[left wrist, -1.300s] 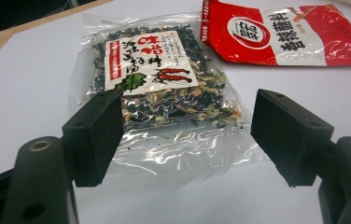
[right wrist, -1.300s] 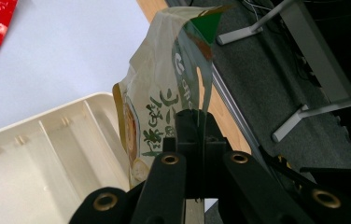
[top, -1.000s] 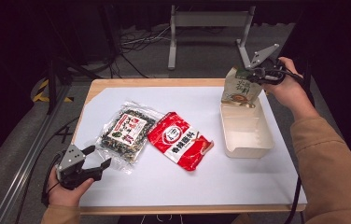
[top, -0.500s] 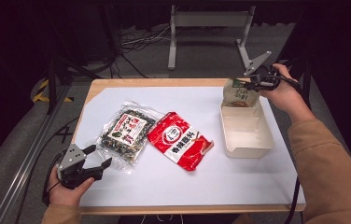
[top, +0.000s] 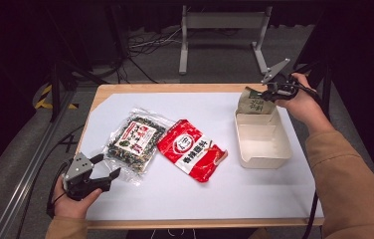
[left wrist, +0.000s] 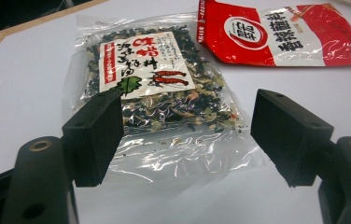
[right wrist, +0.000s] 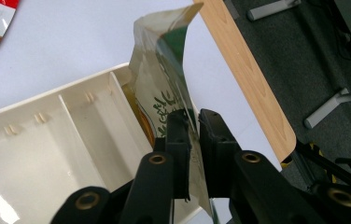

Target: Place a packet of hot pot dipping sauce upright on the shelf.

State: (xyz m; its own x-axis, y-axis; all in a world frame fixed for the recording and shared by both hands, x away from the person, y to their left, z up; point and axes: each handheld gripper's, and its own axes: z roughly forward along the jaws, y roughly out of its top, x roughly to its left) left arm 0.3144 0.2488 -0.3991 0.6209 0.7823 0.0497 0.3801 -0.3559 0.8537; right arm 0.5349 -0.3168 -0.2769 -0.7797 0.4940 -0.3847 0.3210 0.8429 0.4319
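My right gripper (top: 270,93) (right wrist: 195,122) is shut on a tan and green packet (top: 254,103) (right wrist: 166,77), which stands upright in the far end of a cream box (top: 263,158) (right wrist: 33,158). A clear bag of dark dried seaweed (top: 135,139) (left wrist: 152,88) lies flat at the table's left. Beside it lies a red and white snack pouch (top: 190,148) (left wrist: 276,32). My left gripper (top: 106,167) (left wrist: 185,133) rests open near the table's front left corner, its jaws pointing at the near edge of the seaweed bag without touching it.
A white sheet (top: 210,194) covers the wooden table (top: 140,88). The table's right edge (right wrist: 248,70) runs close behind the packet, with dark floor and metal stand legs (top: 220,30) beyond. A cable trails from each gripper.
My right gripper has lowered the packet toward the far end of the cream box. The left gripper has stayed in place, open.
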